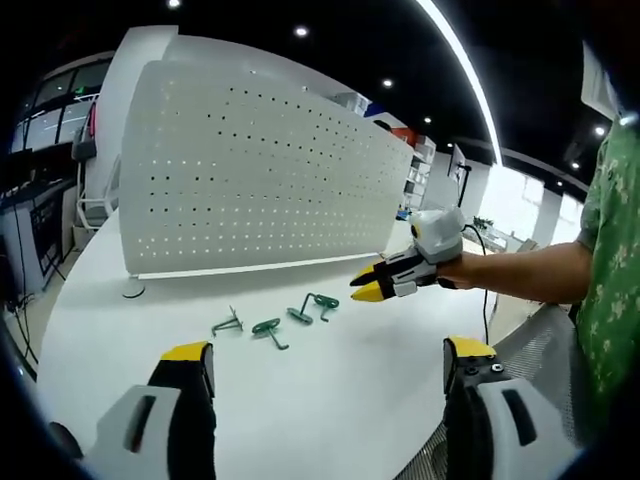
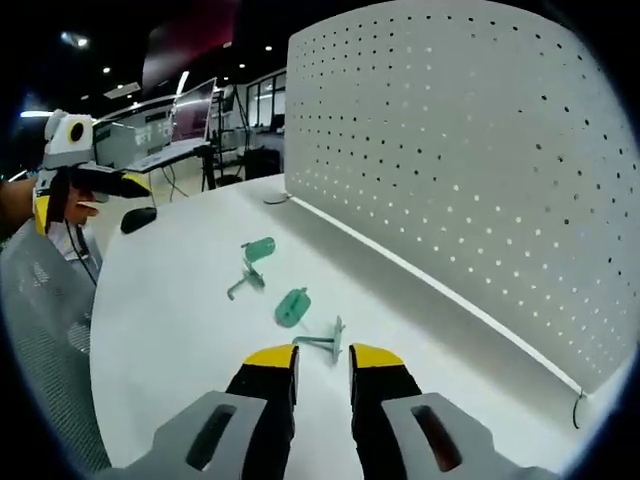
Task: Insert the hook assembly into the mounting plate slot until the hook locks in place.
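With three green metal hooks point(image 2: 290, 305) lying on the white table point(image 2: 160, 330) near the foot of the white perforated pegboard point(image 2: 470, 160), the empty, nearly closed right gripper point(image 2: 322, 362) should widen and descend squarely over the nearest, while the left gripper point(image 1: 328, 362) hangs wide.

The pegboard panel point(image 2: 470, 150) looks like matt white painted sheet metal, evenly perforated; the table point(image 1: 330, 400) is smooth white with a soft sheen; the green hooks point(image 2: 291, 306) seem glossy and coated, on thin bare wire; the chair back point(image 2: 45, 340) is grey woven mesh.
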{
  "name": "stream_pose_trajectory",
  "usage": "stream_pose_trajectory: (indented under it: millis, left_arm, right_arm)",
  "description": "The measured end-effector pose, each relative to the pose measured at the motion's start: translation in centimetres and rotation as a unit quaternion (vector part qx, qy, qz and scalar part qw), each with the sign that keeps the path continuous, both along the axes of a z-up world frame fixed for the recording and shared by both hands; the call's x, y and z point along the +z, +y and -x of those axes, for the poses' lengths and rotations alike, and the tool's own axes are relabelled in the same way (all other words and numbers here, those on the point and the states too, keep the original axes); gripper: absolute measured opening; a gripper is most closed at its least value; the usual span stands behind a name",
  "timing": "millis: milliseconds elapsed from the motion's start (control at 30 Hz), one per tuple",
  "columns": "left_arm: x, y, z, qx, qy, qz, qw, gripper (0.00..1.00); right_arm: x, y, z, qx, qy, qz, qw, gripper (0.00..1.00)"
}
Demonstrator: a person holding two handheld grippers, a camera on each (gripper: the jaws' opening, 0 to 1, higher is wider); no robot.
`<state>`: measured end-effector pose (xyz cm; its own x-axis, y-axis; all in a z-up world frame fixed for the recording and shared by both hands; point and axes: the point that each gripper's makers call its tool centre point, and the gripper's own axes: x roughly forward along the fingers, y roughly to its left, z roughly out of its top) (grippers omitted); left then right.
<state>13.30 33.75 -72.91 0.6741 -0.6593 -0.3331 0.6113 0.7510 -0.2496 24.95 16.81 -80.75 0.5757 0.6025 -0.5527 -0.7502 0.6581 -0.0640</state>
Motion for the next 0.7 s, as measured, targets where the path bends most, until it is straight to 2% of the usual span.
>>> stream_pose_trajectory:
  millis: [700]
  left_arm:
    - [-1.0,-0.1,-0.2,0.003,0.016,-0.002,0.9999,0.96]
  right_arm:
    - [-2.3,0.2,-1.0,0.0,0.015,0.006,0.9999,0.11]
